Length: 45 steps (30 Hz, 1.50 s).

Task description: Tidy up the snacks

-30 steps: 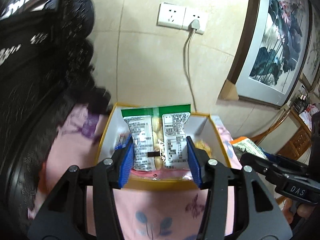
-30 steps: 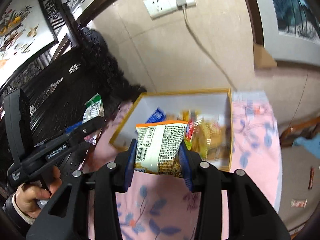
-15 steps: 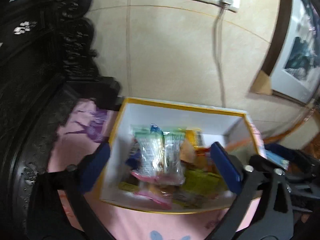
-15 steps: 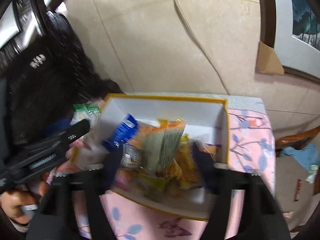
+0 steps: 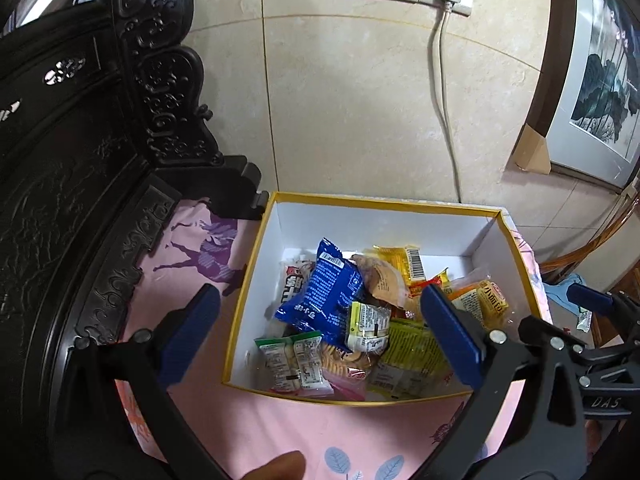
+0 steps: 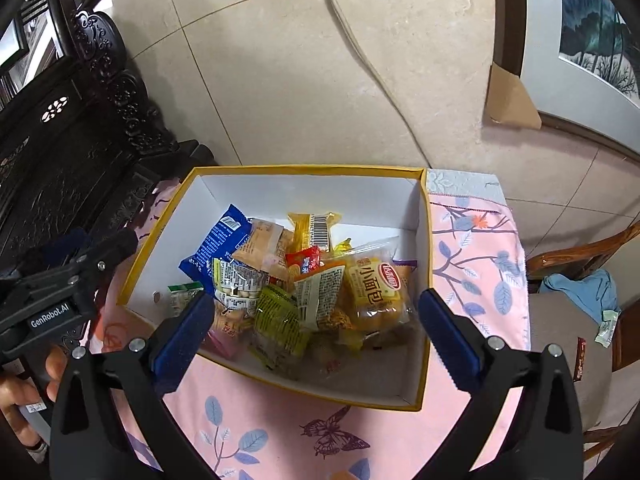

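Snacks (image 6: 296, 280) lie heaped in the yellow-rimmed box (image 5: 400, 202) on the pink cloth (image 6: 476, 256). Left gripper (image 5: 320, 334) and right gripper (image 6: 316, 330) both hover spread wide, empty. Best to lift straight up, clear of the rim.

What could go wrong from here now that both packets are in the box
The snacks sit in a loose heap in the box; the small bread pack leans on others and could slide if the pile is nudged. The left gripper and right gripper hang open over the same box, jaws wide, so they might bump each other or its rim. The box sits on a loose pink cloth, which may shift.
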Each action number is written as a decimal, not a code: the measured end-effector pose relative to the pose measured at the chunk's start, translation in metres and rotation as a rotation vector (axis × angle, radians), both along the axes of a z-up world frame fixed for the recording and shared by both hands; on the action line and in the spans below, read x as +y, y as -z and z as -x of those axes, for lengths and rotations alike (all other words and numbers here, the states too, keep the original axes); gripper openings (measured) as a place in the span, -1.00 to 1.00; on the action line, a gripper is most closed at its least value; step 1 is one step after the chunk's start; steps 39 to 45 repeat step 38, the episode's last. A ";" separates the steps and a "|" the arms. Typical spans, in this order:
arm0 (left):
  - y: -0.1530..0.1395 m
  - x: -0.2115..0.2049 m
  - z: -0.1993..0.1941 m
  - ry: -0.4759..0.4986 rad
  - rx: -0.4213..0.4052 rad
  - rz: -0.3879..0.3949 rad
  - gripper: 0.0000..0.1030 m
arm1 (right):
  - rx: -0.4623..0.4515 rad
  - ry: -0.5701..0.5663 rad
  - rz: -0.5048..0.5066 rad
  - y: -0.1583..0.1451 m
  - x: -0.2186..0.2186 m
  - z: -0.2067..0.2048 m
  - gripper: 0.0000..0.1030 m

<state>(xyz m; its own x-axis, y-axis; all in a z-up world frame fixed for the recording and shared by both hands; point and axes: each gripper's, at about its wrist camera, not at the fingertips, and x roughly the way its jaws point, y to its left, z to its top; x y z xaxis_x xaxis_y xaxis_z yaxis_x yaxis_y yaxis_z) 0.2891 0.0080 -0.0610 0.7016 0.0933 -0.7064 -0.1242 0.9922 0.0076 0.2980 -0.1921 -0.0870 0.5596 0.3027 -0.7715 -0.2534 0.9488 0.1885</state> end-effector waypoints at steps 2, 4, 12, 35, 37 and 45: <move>-0.003 0.000 0.003 0.000 -0.005 0.003 0.96 | -0.005 0.002 0.000 -0.003 -0.002 0.001 0.97; -0.005 0.001 0.005 -0.005 -0.006 0.001 0.96 | -0.013 0.005 -0.003 -0.007 -0.003 0.005 0.97; -0.010 0.003 0.013 -0.017 -0.011 0.000 0.96 | -0.028 -0.004 0.001 -0.015 -0.001 0.013 0.97; -0.013 0.006 0.013 -0.028 -0.017 -0.017 0.96 | -0.030 -0.005 0.007 -0.017 0.002 0.016 0.97; -0.012 0.006 0.012 -0.025 -0.013 -0.020 0.96 | -0.030 -0.004 0.006 -0.016 0.001 0.016 0.97; -0.012 0.006 0.012 -0.024 -0.012 -0.020 0.96 | -0.029 -0.005 0.006 -0.016 0.001 0.016 0.97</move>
